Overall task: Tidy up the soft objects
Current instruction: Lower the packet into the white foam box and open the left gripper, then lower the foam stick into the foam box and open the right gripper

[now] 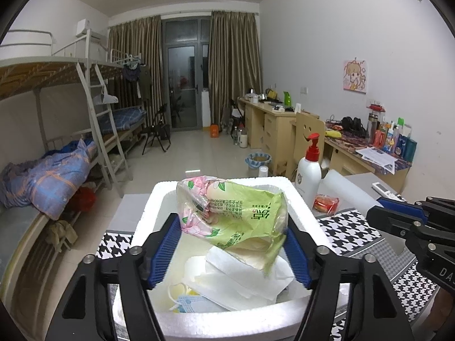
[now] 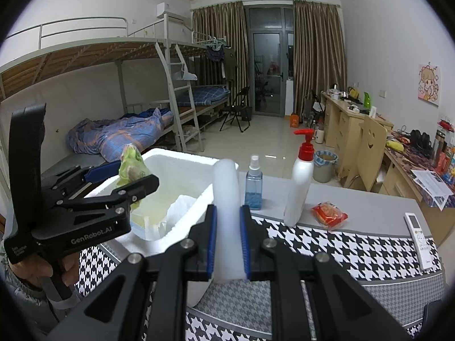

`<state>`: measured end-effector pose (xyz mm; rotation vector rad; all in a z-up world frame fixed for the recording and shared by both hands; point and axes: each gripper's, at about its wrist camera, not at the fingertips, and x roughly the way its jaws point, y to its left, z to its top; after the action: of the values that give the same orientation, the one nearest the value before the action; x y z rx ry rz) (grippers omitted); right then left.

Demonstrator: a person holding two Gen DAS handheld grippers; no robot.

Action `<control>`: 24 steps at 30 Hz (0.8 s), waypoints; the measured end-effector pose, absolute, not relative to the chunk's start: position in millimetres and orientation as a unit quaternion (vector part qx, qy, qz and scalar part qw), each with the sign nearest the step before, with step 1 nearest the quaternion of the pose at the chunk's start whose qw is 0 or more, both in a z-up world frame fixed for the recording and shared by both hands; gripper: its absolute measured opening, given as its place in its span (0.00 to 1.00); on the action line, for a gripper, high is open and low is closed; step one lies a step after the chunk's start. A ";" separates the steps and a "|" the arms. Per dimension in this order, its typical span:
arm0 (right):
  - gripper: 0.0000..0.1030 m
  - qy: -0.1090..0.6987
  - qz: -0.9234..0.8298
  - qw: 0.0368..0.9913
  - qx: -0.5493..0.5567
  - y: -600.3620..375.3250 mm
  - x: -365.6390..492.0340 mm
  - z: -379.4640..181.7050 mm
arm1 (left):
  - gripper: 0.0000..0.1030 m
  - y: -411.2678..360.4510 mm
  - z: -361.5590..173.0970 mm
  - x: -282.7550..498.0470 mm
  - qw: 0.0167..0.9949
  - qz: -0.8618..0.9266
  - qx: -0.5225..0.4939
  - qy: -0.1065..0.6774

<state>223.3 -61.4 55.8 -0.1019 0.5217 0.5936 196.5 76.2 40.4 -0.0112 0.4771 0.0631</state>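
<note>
My left gripper (image 1: 231, 227) is shut on a green tissue pack (image 1: 241, 213) in a floral plastic wrap and holds it over the white foam box (image 1: 216, 315). Loose white tissues (image 1: 244, 278) and a blue face mask (image 1: 190, 302) lie in the box. My right gripper (image 2: 229, 241) is shut on a white foam roll (image 2: 226, 199), which stands upright just right of the foam box (image 2: 182, 164). The left gripper (image 2: 125, 179) with the green pack (image 2: 130, 167) shows at the left of the right wrist view.
A white pump bottle (image 2: 300, 182), a blue spray bottle (image 2: 253, 184), a red snack packet (image 2: 330, 214) and a white remote (image 2: 418, 238) are on the grey table with its houndstooth cloth (image 2: 327, 244). Bunk beds stand left, desks right.
</note>
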 end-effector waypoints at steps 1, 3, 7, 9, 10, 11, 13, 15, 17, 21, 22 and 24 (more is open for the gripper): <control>0.19 0.254 0.288 0.922 -0.050 -61.3 223.8 55.7 | 0.75 77.1 40.3 196.6 0.971 0.035 -0.005 0.235; 0.18 0.255 0.286 0.922 -0.051 -60.6 224.4 55.6 | 0.77 77.1 41.1 194.8 0.972 0.035 -0.002 0.232; 0.18 0.256 0.285 0.922 -0.050 -60.2 226.2 55.9 | 0.91 80.4 45.2 189.5 0.974 0.040 -0.004 0.221; 0.18 0.256 0.286 0.922 -0.051 -60.0 226.4 56.0 | 0.95 83.1 47.1 184.9 0.976 0.043 -0.006 0.214; 0.18 0.256 0.286 0.922 -0.051 -59.5 227.4 56.3 | 0.96 83.7 47.8 184.9 0.976 0.044 -0.007 0.212; 0.18 0.257 0.286 0.922 -0.051 -58.6 228.2 56.3 | 0.96 85.6 48.8 184.1 0.976 0.047 -0.009 0.211; 0.18 0.258 0.285 0.922 -0.052 -56.3 229.5 56.7 | 0.99 87.9 50.0 183.9 0.976 0.050 -0.012 0.211; 0.18 0.258 0.285 0.922 -0.052 -55.3 230.1 56.9 | 0.99 91.1 51.0 181.2 0.976 0.052 -0.016 0.209; 0.18 0.259 0.285 0.921 -0.052 -53.5 229.9 57.3 | 0.99 92.7 52.1 178.5 0.977 0.054 -0.017 0.207; 0.18 0.257 0.290 0.920 -0.054 -48.6 230.7 59.2 | 0.99 95.6 53.4 176.1 0.977 0.061 -0.018 0.204; 0.19 0.257 0.290 0.920 -0.054 -47.8 230.9 59.3 | 0.99 96.5 53.6 175.3 0.977 0.064 -0.018 0.204; 0.18 0.256 0.290 0.920 -0.057 -45.3 230.9 59.7 | 0.99 98.1 53.8 173.8 0.977 0.068 -0.018 0.202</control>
<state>230.9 -45.3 59.7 -0.1165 0.5266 0.5969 173.8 98.1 53.8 -0.0363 0.4081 0.1380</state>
